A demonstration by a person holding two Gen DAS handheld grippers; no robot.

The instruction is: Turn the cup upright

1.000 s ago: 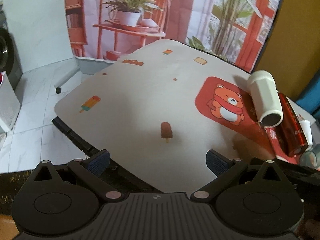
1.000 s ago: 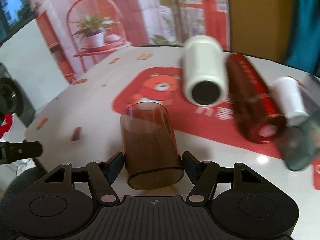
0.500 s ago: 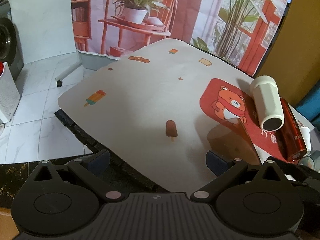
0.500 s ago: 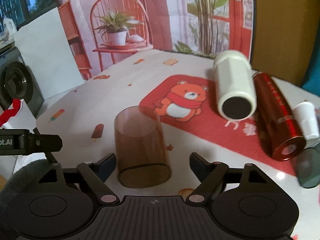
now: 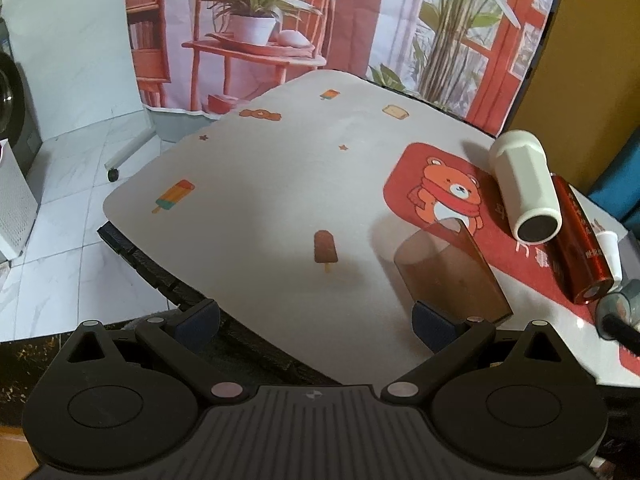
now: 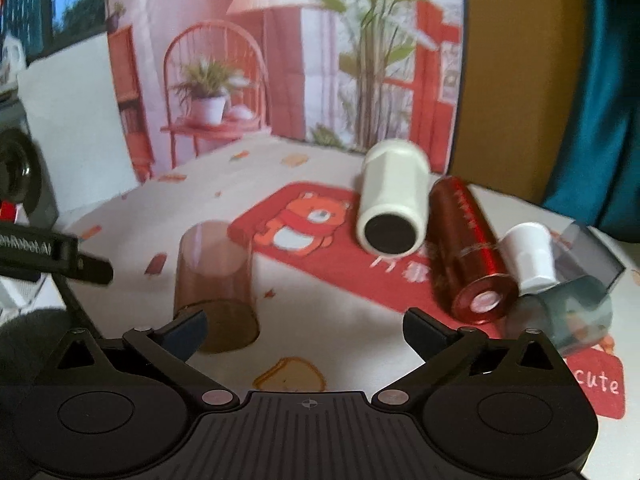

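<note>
Right gripper: jaws wide apart, empty, now drawn back and shifted right of the cup it straddled a second ago.
Left gripper: spread open, idle, right finger just beside cup.
Brown cup: released, standing on table beside bear mat; flip apparently done.
White tumbler: lying on its side.

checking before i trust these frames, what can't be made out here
- Brown cup: left wrist view, its lower edge sits behind the left gripper finger; which end is open is unclear.
- Grey cup: right wrist view, blurred and partly behind the right gripper finger; left wrist view, cut by the frame edge.
- Red bottle lettering: blurred, unreadable.
</note>
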